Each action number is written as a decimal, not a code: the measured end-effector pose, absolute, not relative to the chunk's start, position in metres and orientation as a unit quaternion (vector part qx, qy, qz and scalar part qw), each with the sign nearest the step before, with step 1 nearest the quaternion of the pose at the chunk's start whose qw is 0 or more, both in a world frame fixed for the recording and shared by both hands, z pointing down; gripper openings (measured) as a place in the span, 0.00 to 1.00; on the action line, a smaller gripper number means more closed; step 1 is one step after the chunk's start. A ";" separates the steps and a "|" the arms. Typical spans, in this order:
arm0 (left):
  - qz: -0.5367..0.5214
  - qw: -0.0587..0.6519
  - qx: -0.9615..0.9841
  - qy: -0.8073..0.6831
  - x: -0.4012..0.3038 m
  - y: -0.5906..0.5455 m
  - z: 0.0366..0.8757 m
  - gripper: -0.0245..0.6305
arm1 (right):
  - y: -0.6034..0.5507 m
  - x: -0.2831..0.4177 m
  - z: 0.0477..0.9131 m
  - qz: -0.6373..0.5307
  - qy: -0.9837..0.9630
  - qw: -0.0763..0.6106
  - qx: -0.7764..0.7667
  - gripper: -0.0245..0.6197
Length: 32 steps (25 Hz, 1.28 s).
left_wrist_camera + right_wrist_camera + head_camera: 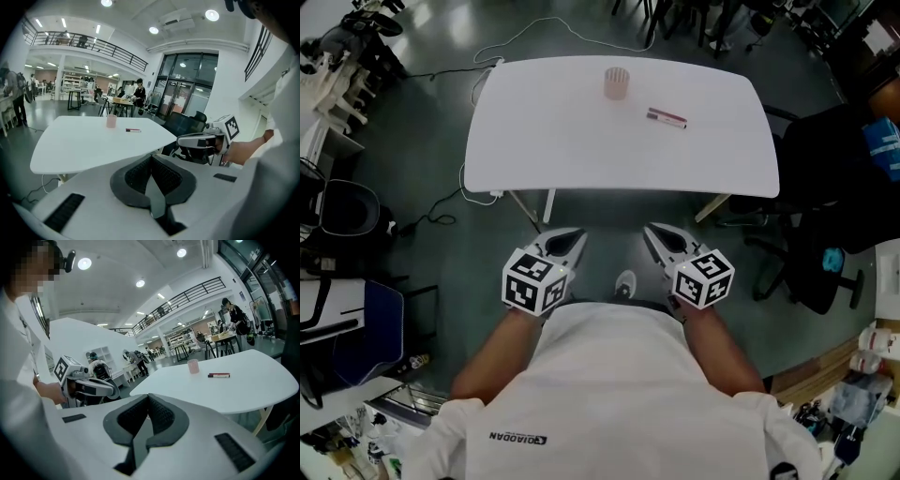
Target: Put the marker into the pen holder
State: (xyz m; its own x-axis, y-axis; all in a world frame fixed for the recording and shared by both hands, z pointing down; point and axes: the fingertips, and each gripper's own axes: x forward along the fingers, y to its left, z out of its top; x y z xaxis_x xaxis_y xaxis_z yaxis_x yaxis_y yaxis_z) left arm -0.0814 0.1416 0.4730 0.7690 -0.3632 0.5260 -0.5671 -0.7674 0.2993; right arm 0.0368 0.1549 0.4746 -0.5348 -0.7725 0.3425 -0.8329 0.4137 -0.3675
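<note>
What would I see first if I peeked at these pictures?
A big white table fills the middle, with a pink holder near its far edge and a marker lying to the holder's right, not touching it. Closer in, the left gripper and right gripper hang short of the table, both shut and empty.

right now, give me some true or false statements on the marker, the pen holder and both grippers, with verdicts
1. The left gripper and right gripper are held short of the white table. True.
2. The marker lies flat on the table. True.
3. The right gripper grips the marker. False: its jaws are together on nothing.
4. The pen holder stands upright on the table. True.
5. The marker sits inside the pen holder. False: it lies apart from it on the tabletop.
</note>
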 end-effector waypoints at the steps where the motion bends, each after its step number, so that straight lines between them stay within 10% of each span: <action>1: 0.228 0.224 0.913 -0.255 -0.075 0.136 0.473 0.08 | 0.150 0.043 0.473 0.251 -0.840 0.058 0.478 0.07; 32: 0.239 0.218 0.908 -0.266 0.033 0.069 0.474 0.08 | 0.110 0.154 0.491 0.263 -0.836 0.051 0.479 0.07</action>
